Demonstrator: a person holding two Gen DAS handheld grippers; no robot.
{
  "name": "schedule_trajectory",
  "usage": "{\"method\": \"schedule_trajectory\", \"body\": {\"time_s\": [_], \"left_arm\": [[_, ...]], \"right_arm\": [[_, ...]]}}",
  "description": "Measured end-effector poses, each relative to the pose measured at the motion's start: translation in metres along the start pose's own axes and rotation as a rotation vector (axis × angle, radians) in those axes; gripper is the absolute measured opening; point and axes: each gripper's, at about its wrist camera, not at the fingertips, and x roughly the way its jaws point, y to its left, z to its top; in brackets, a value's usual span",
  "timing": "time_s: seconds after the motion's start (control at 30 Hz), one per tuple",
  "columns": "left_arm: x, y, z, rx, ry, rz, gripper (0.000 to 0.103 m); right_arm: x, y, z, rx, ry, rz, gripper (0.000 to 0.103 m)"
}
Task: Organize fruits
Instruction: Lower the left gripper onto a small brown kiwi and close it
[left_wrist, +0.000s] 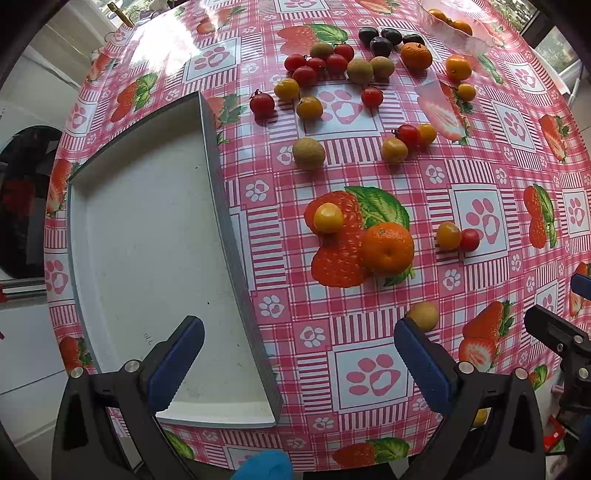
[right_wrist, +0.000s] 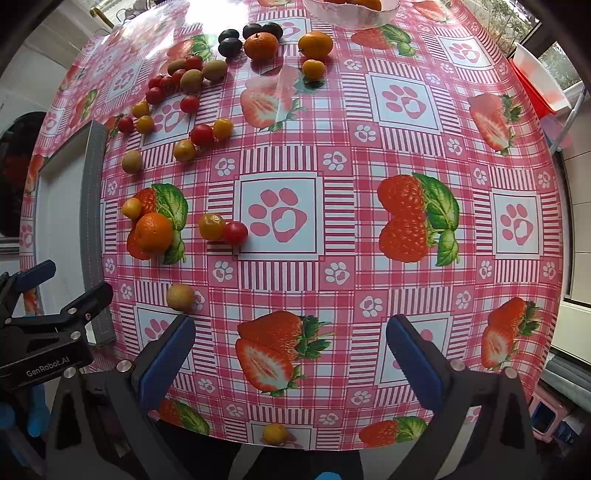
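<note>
Loose fruit lies scattered on the strawberry-print tablecloth (left_wrist: 369, 306). A white tray (left_wrist: 147, 258) with a grey rim sits at the left and holds nothing. A mandarin (left_wrist: 387, 248) and a yellow cherry tomato (left_wrist: 328, 218) lie mid-table, also in the right wrist view (right_wrist: 154, 232). A pale round fruit (left_wrist: 423, 314) lies just past my left gripper's right finger. My left gripper (left_wrist: 299, 334) is open and empty, straddling the tray's right rim. My right gripper (right_wrist: 290, 332) is open and empty over the near table. The pale fruit (right_wrist: 180, 296) lies by its left finger.
Red and yellow cherry tomatoes (left_wrist: 306, 72), kiwis (left_wrist: 360, 70), dark plums (left_wrist: 380, 40) and mandarins (left_wrist: 416, 56) cluster at the far side. A glass bowl (right_wrist: 351, 14) with oranges stands at the far edge. A yellow fruit (right_wrist: 275, 434) lies at the near table edge.
</note>
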Motion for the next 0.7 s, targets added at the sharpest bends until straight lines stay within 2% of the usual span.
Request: {"method": "schedule_trajectory", "body": {"time_s": [0.23,0.33,0.37,0.4,0.47,0.53,0.6,0.7], "left_arm": [[0.006,0.005,0.029,0.001,-0.049,0.022,0.103],[0.010,0.009,0.046,-0.015,-0.055,0.003,0.103],[0.011,0.010,0.052,-0.021,-0.062,-0.007,0.101],[0.017,0.011,0.056,-0.025,-0.049,-0.014,0.092],[0.023,0.010,0.065,-0.029,-0.041,-0.023,0.083],[0.030,0.011,0.076,-0.031,-0.046,-0.020,0.083],[0.038,0.012,0.085,-0.026,-0.048,-0.015,0.083],[0.050,0.012,0.094,-0.017,-0.052,-0.010,0.083]], "right_arm": [[0.001,0.003,0.017,-0.011,-0.010,-0.002,0.103],[-0.005,0.009,0.032,-0.016,-0.027,0.002,0.103],[-0.007,0.012,0.038,-0.021,-0.034,0.002,0.103],[-0.009,0.014,0.044,-0.028,-0.042,0.002,0.103],[-0.010,0.019,0.056,-0.051,-0.057,-0.003,0.103],[-0.007,0.022,0.068,-0.084,-0.075,-0.007,0.103],[-0.002,0.025,0.078,-0.118,-0.086,-0.004,0.101],[0.008,0.033,0.093,-0.181,-0.098,0.002,0.088]]}}
